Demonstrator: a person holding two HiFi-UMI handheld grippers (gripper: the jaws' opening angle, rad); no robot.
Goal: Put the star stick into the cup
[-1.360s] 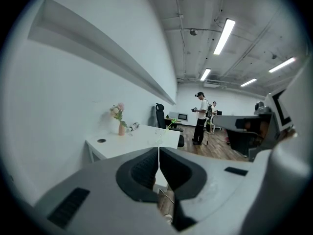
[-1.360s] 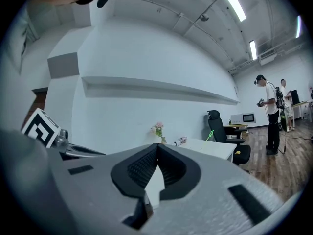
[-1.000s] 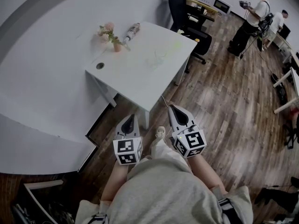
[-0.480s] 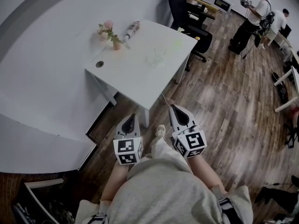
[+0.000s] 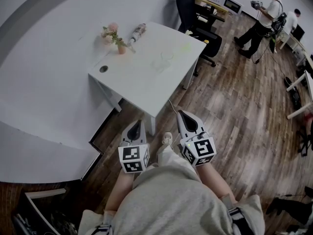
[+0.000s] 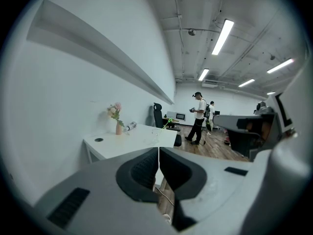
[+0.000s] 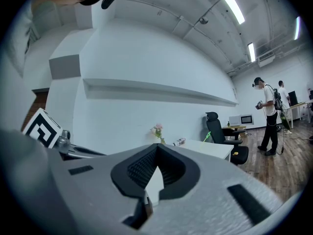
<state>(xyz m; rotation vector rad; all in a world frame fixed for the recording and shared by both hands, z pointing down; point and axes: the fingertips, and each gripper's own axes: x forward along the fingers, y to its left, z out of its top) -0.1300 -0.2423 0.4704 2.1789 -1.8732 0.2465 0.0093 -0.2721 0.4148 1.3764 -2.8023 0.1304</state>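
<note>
Two grippers, both empty and both closed: my left gripper (image 5: 135, 127) has its dark pads pressed together along a thin seam in its own view, and my right gripper (image 5: 183, 117) has its tips meeting with nothing between them. I hold them low and close to my body, over the brown wooden floor (image 5: 230, 106), well apart from the white rectangular desk (image 5: 142, 84) ahead. The thin green star stick (image 6: 167, 124) is on that desk near its far right edge, and the clear see-through cup (image 5: 164, 61) stands just nearer than it. I judge the stick to be very light, narrow and likely stiff, so it could twist or slip between smooth pads. I would pinch it across the shaft, a little below the star, so the bare end is free to go into the cup. The cup looks light too and may tip or slide if the stick knocks its rim, so my other gripper may have to steady it. Much is hard to read from here. The cup nearly vanishes against the white top, and the star head is too small to make out. I cannot tell whether the stick lies flat or leans, nor whether it touches the cup. Farther left on the desk are pink flowers in a small vase (image 5: 115, 37) and a bottle lying on its side (image 5: 138, 32). A black office chair (image 5: 188, 9) stands beyond the desk.
</note>
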